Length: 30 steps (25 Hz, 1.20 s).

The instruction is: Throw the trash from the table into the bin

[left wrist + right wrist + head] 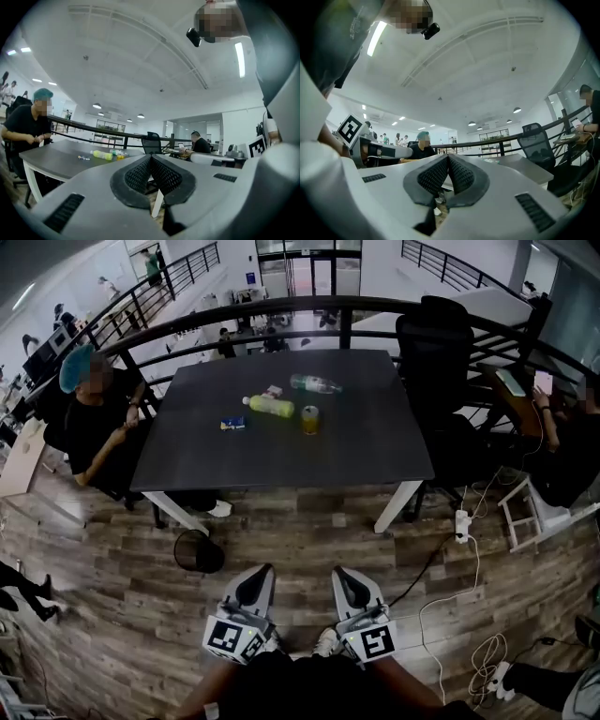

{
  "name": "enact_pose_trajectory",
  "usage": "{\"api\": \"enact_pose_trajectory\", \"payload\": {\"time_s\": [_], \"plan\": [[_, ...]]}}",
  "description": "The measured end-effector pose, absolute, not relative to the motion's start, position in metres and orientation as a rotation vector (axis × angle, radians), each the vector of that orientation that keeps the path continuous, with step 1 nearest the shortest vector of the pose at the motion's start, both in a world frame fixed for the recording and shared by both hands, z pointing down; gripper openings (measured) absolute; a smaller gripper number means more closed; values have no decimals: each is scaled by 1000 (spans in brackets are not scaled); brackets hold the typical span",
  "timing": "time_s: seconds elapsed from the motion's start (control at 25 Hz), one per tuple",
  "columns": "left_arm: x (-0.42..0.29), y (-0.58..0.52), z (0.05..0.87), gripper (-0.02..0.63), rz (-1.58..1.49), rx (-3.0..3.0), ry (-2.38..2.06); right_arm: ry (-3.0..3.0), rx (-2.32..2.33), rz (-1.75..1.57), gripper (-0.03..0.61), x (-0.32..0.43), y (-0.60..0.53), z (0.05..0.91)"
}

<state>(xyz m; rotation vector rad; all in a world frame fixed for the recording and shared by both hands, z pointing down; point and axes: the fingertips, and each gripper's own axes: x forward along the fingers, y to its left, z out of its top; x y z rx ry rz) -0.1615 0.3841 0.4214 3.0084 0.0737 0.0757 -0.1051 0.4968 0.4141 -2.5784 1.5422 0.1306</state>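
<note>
Jaws pressed together, empty, on left gripper (262,570) and right gripper (340,572), held level side by side, near. Green bottle (272,406), clear bottle (315,383) and can (310,419) lie on the far table (375,451), well apart from both.

Bright ceiling lights, heavy fisheye, dark corners.

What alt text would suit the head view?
Seen from above, a dark table holds a green bottle, a clear bottle, a yellow can and a small blue packet. Nearer, the left hand-held gripper and right hand-held gripper, both shut and empty, point toward it. A round black bin stands on the floor between.
</note>
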Motion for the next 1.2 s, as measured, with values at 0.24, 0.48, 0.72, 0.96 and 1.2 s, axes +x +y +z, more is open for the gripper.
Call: {"api": "enact_pose_trajectory", "payload": {"time_s": [0.24, 0.48, 0.72, 0.96, 1.2], "plan": [[-148, 390, 417, 20, 58, 3025, 38, 1582, -2575, 126, 25, -92, 501, 415], [-131, 379, 413, 20, 39, 3066, 50, 1597, -2583, 131, 25, -75, 486, 415], [-104, 349, 419, 20, 44, 3050, 71, 1606, -2615, 107, 25, -53, 455, 416], [-71, 306, 425, 21, 33, 3039, 120, 1610, -2632, 94, 25, -27, 408, 415], [-46, 265, 428, 20, 11, 3009, 166, 1623, -2663, 55, 25, -2, 361, 421]]}}
